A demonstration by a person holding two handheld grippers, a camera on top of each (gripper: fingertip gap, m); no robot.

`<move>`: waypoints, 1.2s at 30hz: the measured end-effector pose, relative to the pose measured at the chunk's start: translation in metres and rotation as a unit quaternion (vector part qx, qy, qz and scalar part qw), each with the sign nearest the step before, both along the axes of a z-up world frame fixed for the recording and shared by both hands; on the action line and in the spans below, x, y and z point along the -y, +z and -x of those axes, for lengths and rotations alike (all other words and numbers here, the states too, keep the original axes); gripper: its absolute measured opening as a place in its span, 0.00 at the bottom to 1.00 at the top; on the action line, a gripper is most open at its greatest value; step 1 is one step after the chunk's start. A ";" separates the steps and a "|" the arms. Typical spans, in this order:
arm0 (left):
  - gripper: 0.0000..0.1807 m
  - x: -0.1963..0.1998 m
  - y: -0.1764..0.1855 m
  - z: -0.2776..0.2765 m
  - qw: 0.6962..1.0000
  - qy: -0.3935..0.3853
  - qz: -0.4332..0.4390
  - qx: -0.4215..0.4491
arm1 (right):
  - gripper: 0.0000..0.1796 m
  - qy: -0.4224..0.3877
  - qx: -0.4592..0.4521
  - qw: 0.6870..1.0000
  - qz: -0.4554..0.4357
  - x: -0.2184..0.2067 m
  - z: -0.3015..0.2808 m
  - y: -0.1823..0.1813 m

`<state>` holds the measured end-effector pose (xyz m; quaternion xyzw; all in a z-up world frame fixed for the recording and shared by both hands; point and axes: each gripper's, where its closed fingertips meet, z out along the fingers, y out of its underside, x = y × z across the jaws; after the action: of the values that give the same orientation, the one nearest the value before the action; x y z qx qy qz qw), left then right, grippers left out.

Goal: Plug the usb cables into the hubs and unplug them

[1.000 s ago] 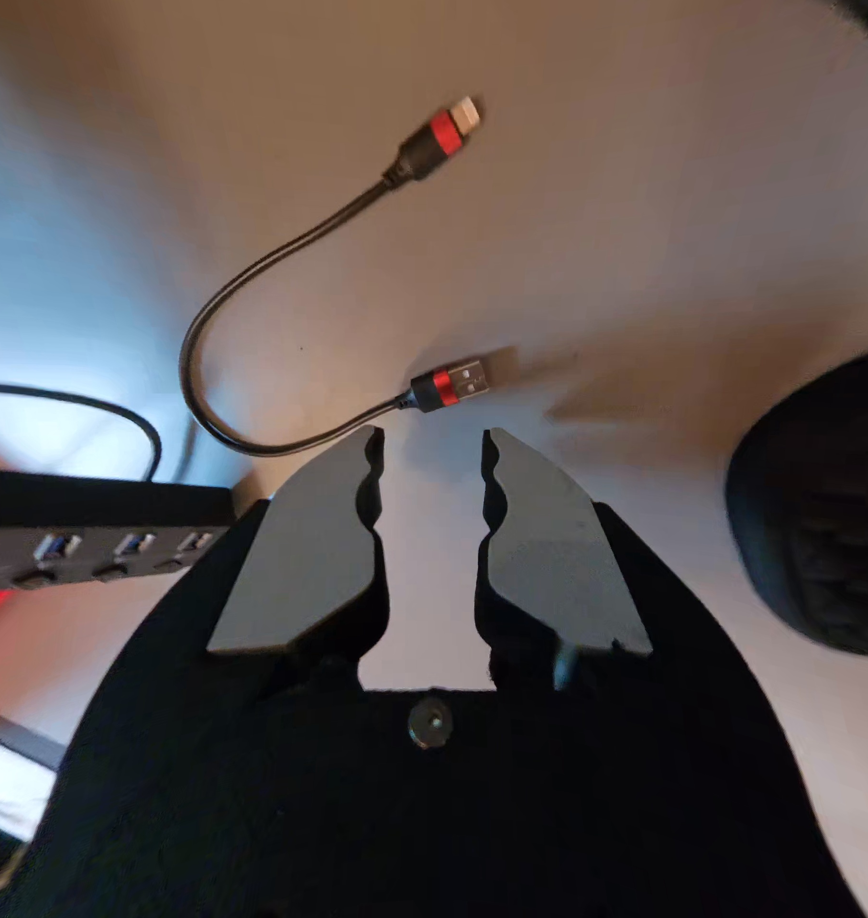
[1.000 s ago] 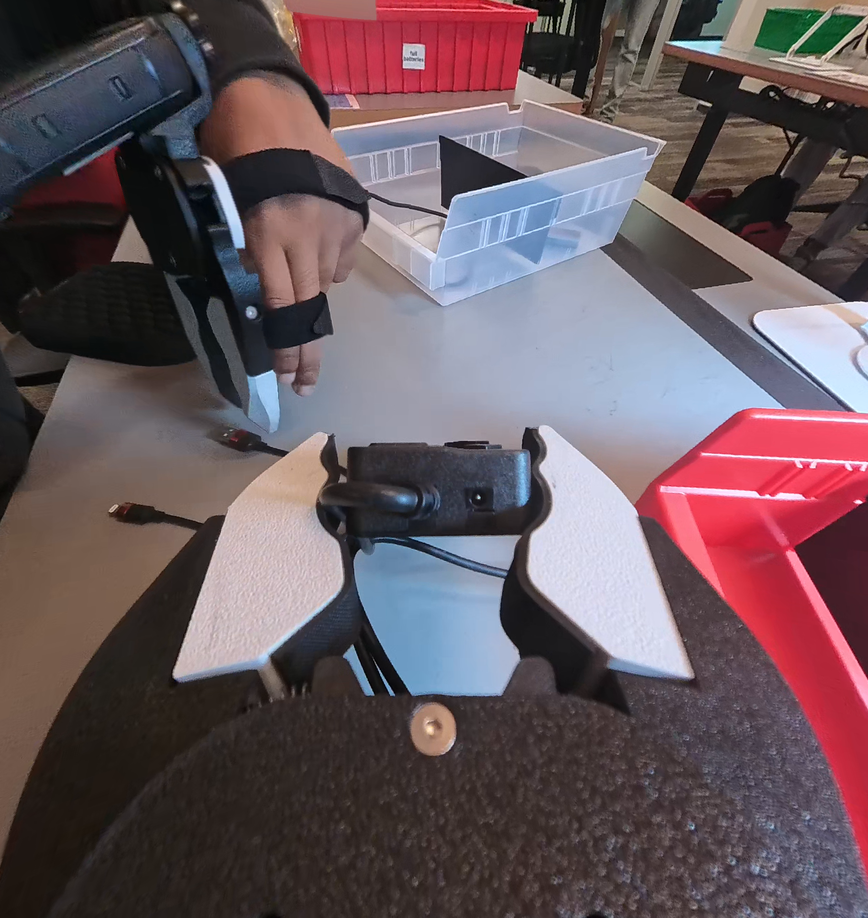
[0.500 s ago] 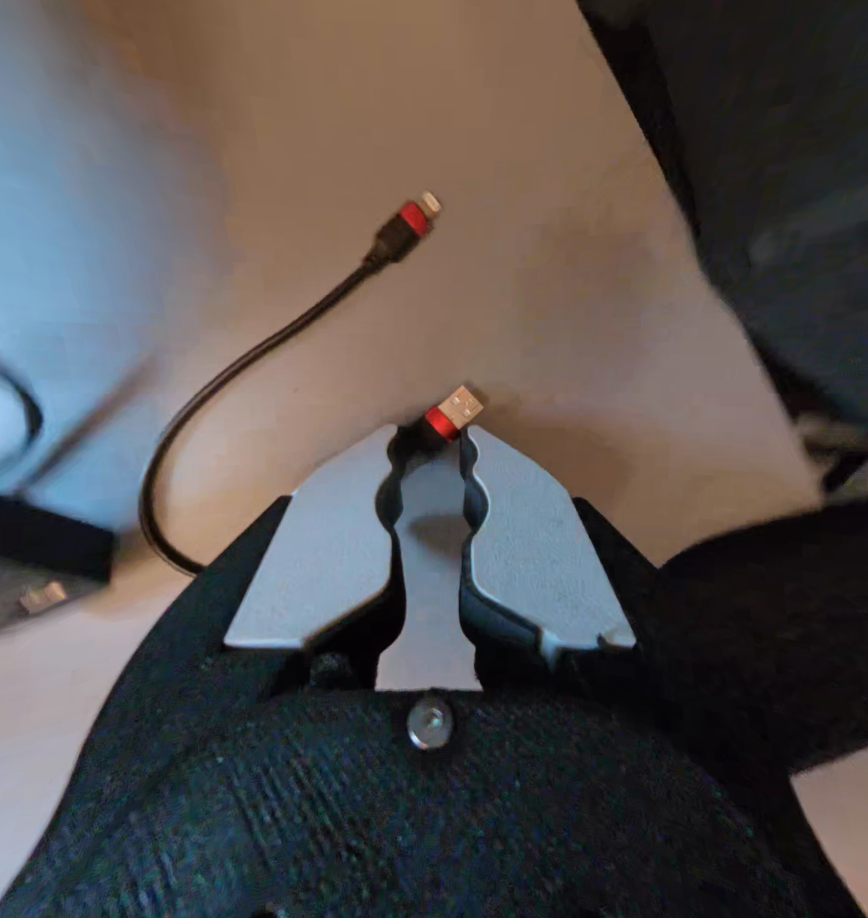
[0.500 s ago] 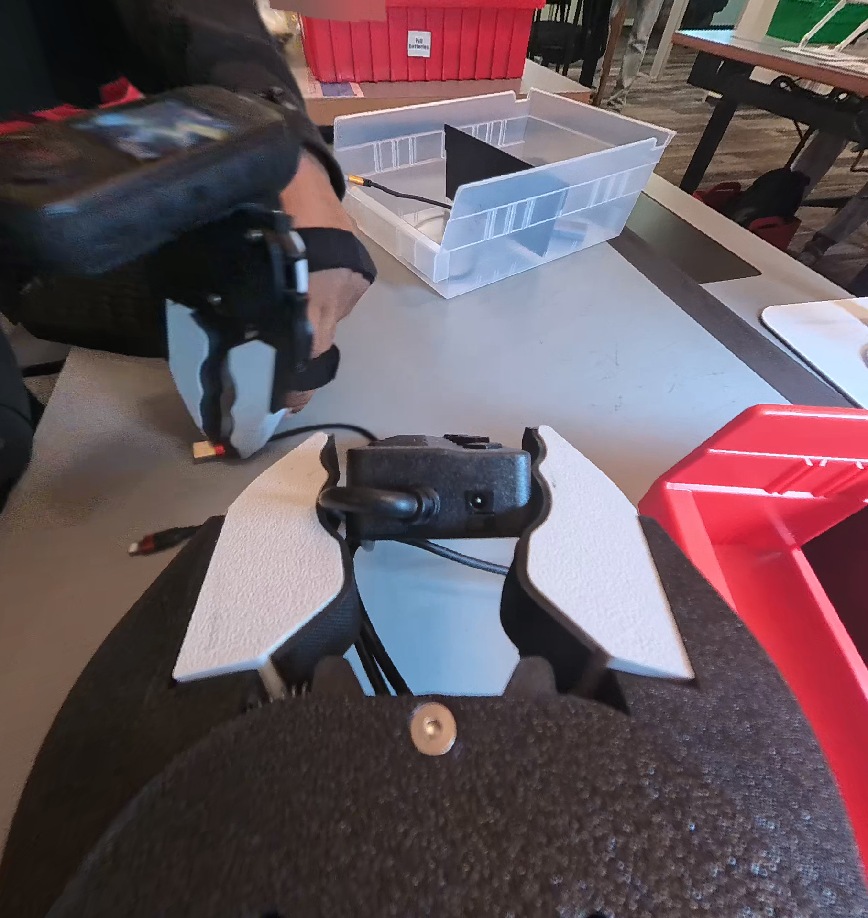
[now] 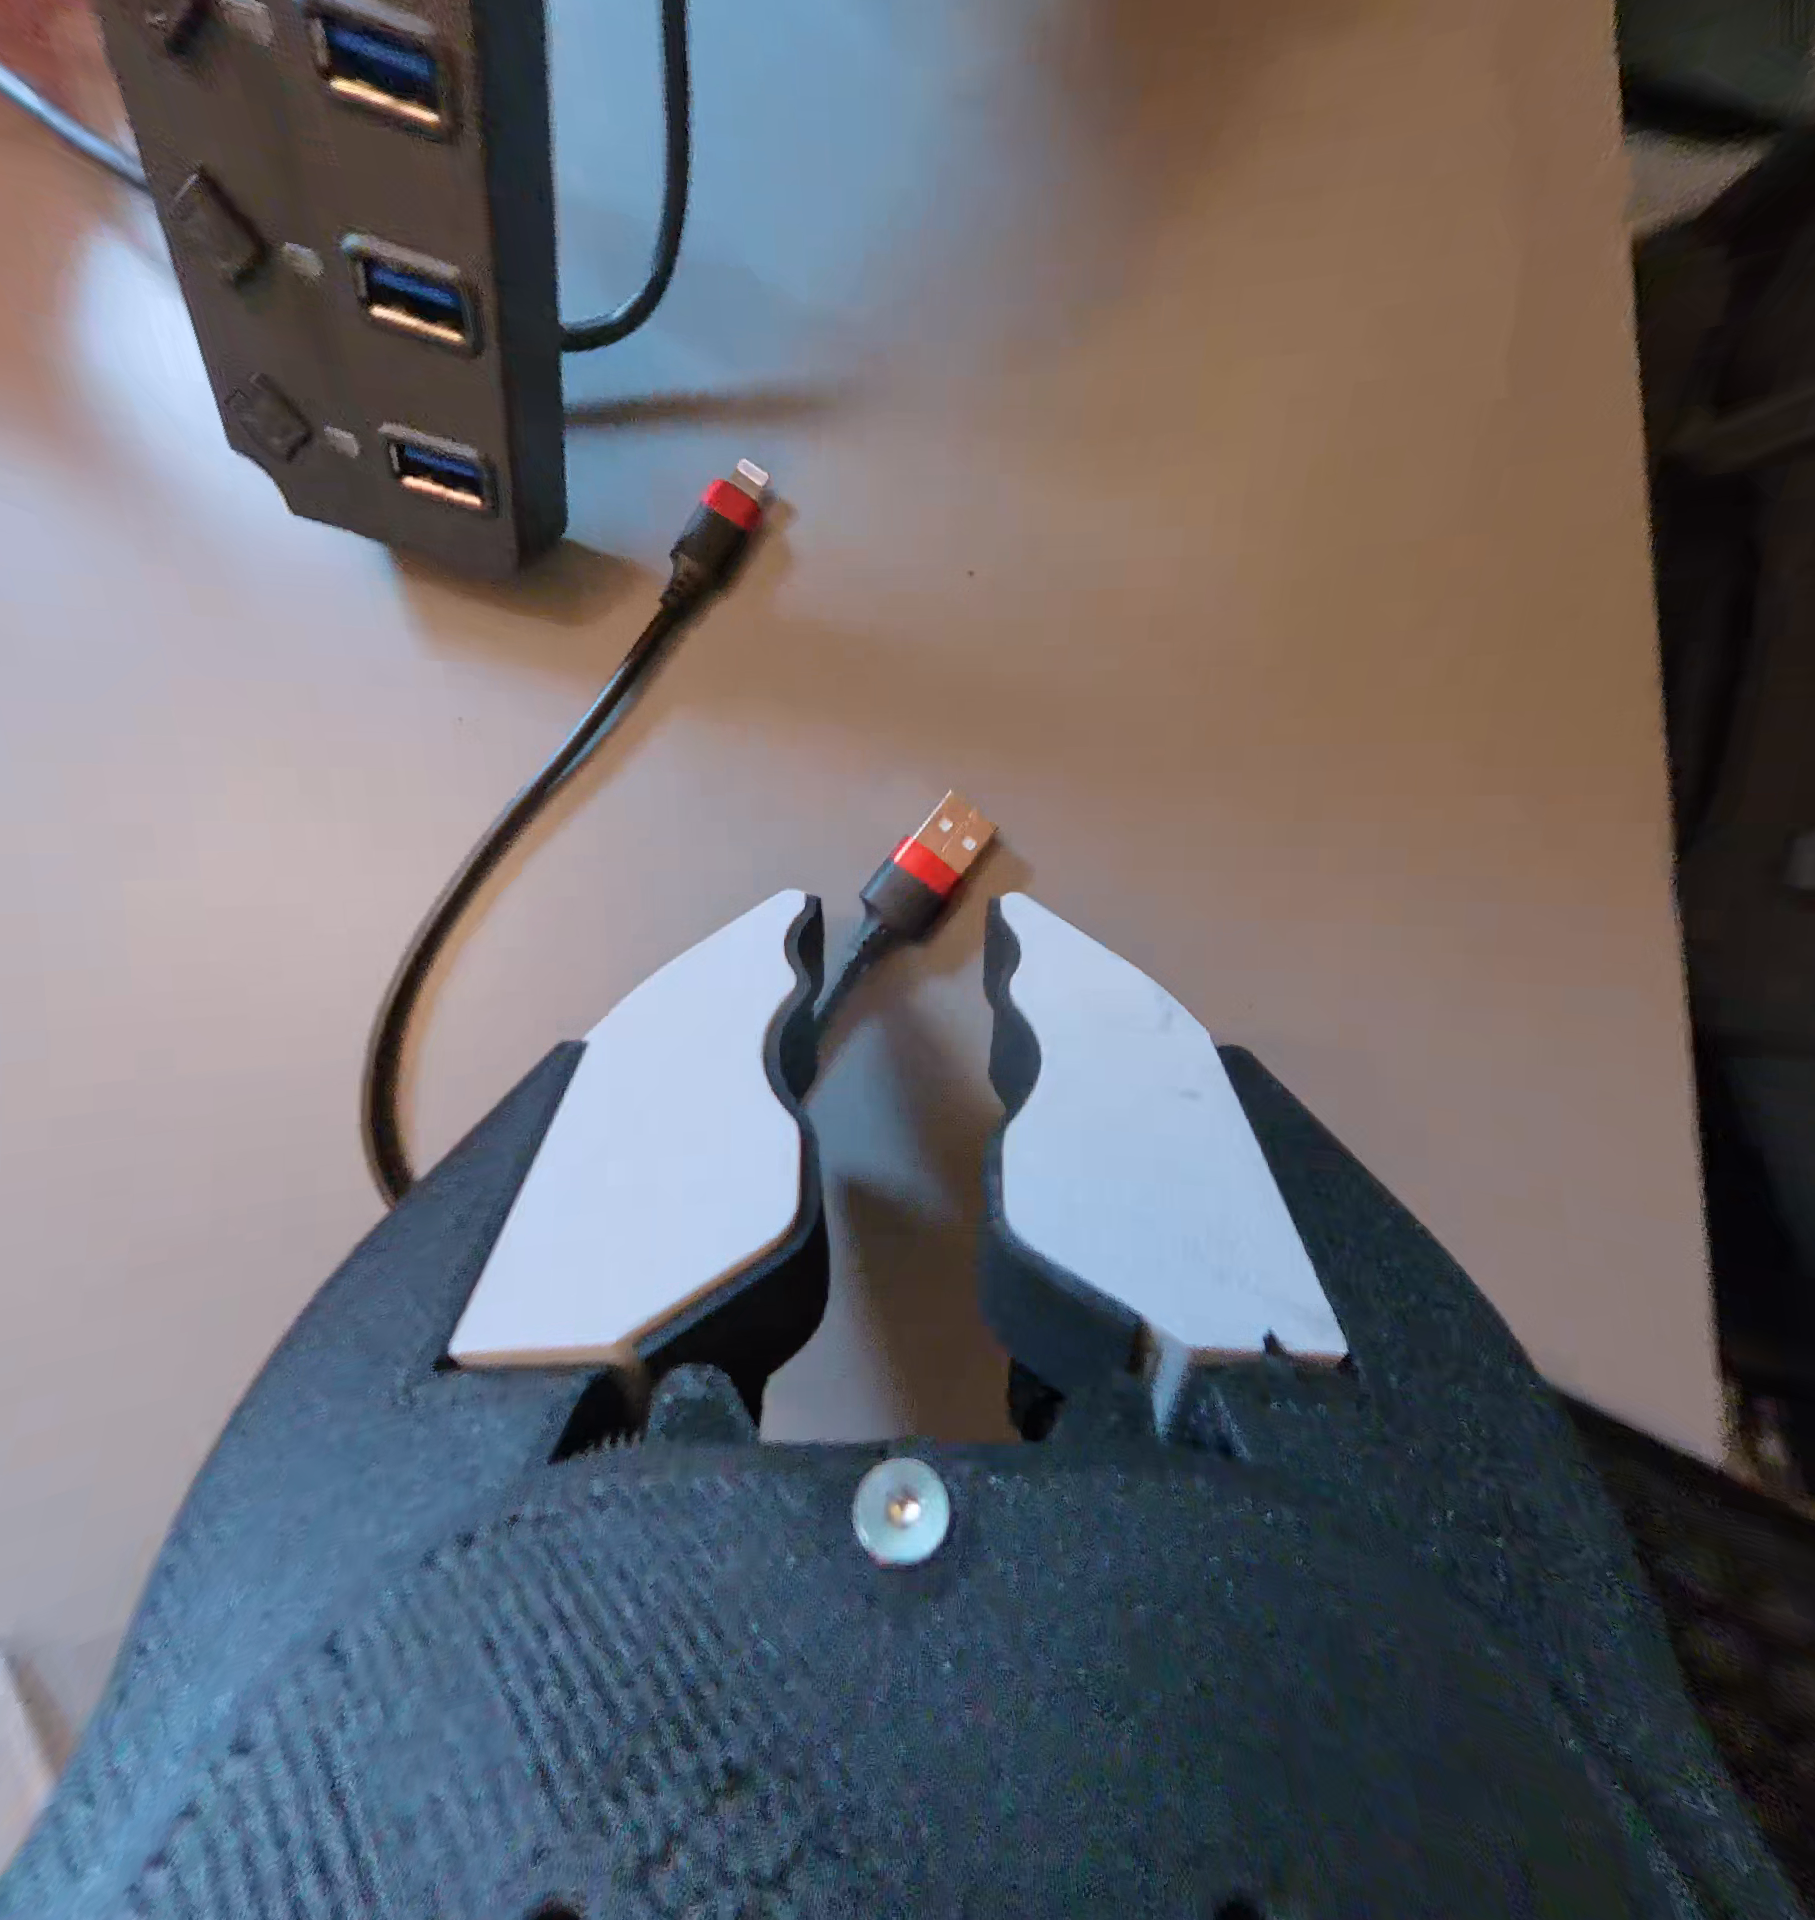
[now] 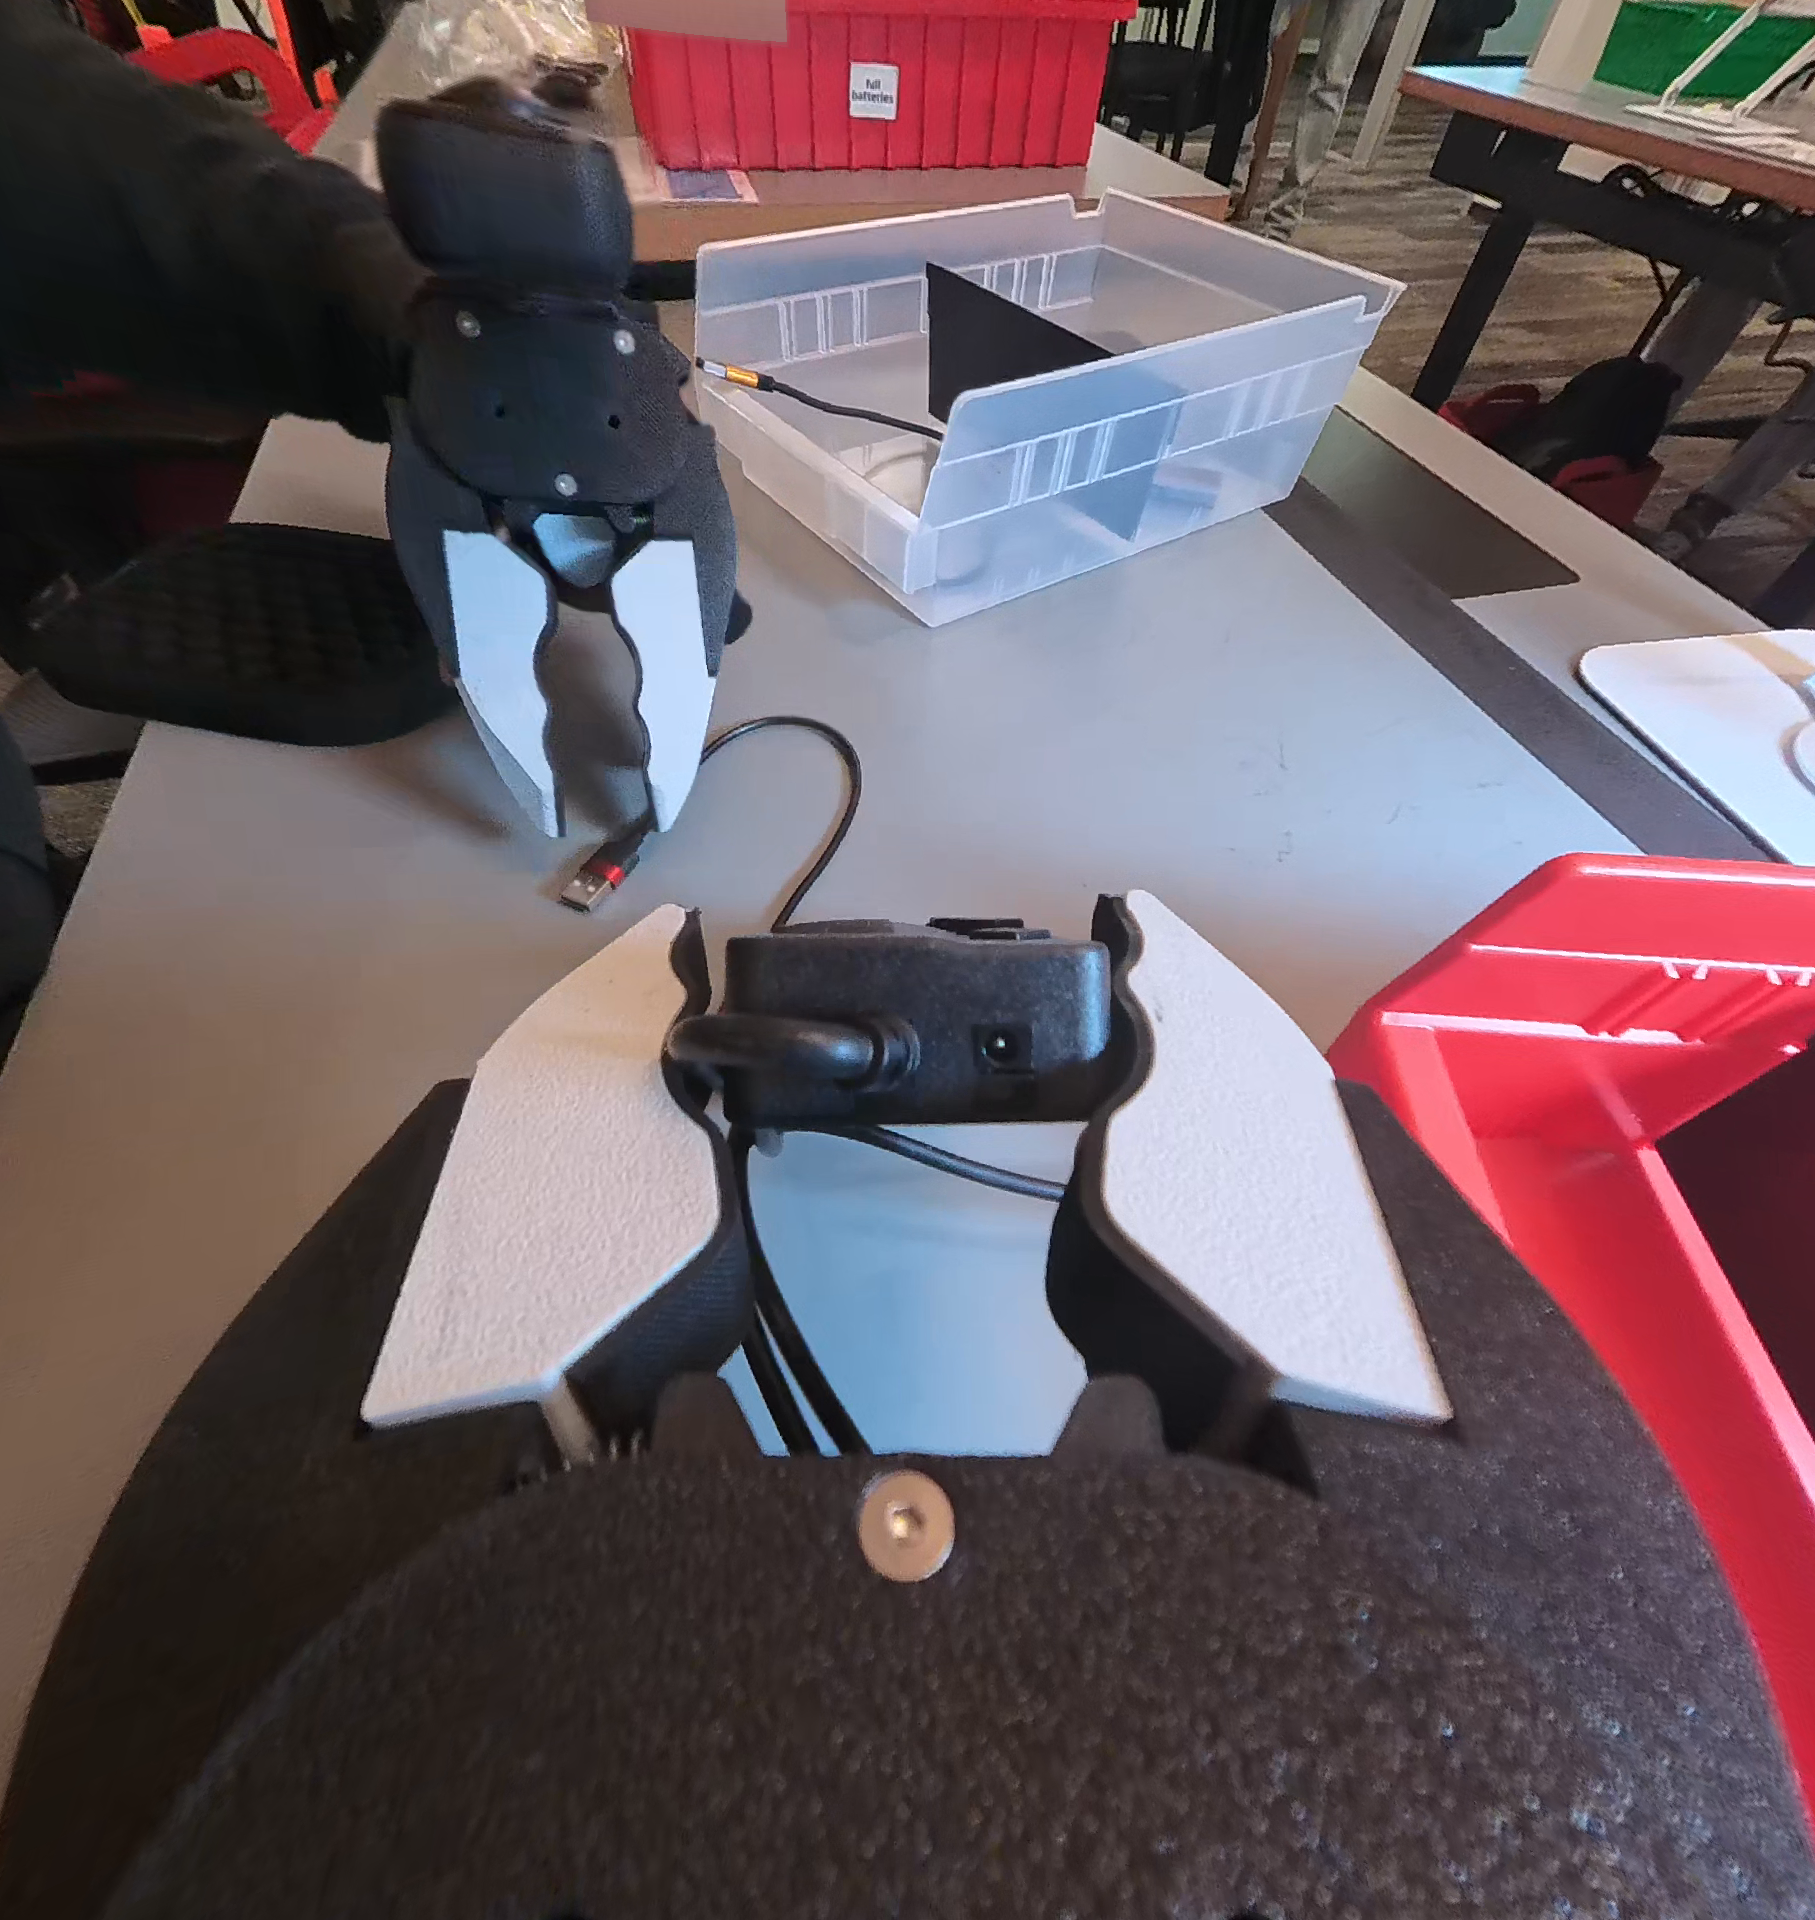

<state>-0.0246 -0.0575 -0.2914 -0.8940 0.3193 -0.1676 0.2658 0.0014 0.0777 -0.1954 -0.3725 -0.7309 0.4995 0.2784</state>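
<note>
Swung round toward the USB hub [image 5: 363, 260] since half a second back, and let go too — left gripper [image 5: 898, 909] had its jaws pinched on the red-collared USB-A plug [image 5: 934, 852] then, now stands with jaws apart and the plug lying loose on the grey table [image 5: 1246, 520], just ahead of the fingertips, cord running back along the left finger. Same story from the right wrist view: left gripper [image 6: 602, 821] pointing down, spread, plug [image 6: 596, 883] flat on the table just below it.

Right gripper [image 6: 908, 920] clamped on the black hub [image 6: 918, 1013], pinning it in place. Hub's own cord trails back between the fingers.

Cable's other end, a small red-collared connector [image 5: 726, 509], sits just beside the hub's near corner. Three blue ports in view, all vacant.

So progress-wise — looks like nothing plugged in yet. Probably a fumbled or re-adjusted grab. Left to do: regrip the plug, line it up, push in, pull back out.
</note>
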 end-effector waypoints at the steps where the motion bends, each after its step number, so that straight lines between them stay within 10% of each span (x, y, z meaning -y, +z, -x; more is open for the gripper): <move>1: 0.17 0.001 -0.002 0.001 1.000 -0.020 -0.004 -0.015 | 0.40 0.000 -0.001 1.000 0.000 0.001 0.000 0.000; 12: 0.08 -0.005 -0.013 0.007 0.987 -0.134 0.030 -0.083 | 0.40 0.041 -0.021 0.999 0.005 0.008 -0.008 0.002; 26: 0.03 -0.031 0.052 0.038 0.986 0.115 -0.083 0.090 | 0.40 0.077 -0.027 0.997 0.014 0.015 -0.014 0.002; 36: 0.03 -0.052 0.105 0.074 0.957 0.199 -0.200 0.062 | 0.40 0.061 -0.035 0.998 0.008 0.012 -0.012 0.006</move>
<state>-0.0986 -0.0058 -0.1859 -0.8557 0.1445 -0.0992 0.4869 0.0136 0.0652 -0.1892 -0.3120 -0.7379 0.5341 0.2700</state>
